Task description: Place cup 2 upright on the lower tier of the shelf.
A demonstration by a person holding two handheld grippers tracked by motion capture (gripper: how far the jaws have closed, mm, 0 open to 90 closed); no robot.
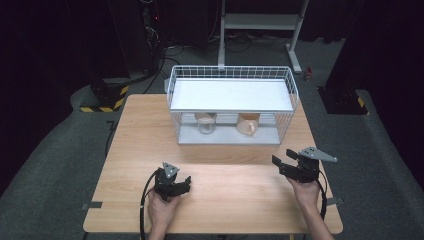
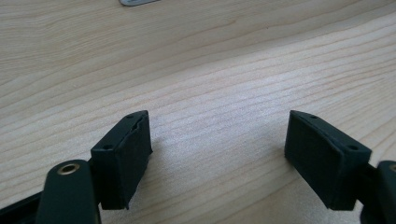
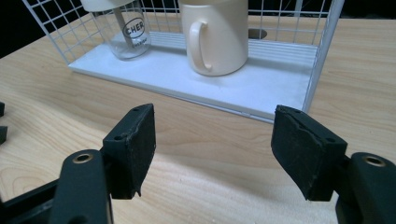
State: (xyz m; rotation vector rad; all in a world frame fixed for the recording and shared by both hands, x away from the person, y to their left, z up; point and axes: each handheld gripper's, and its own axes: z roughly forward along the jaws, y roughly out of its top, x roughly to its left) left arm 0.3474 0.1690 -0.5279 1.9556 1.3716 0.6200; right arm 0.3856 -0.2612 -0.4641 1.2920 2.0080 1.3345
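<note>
The mug (image 3: 215,35) is seen straight ahead of the right gripper (image 3: 212,149), upright on the rack's (image 3: 233,88) lower shelf, handle turned leftward. Both grippers' jaws are held apart, empty; the left gripper (image 2: 217,156) is kept farther off over the bench (image 2: 210,70).

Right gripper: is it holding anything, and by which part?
Nothing. The right gripper has open jaws over bare table, short of the cream mug.
</note>
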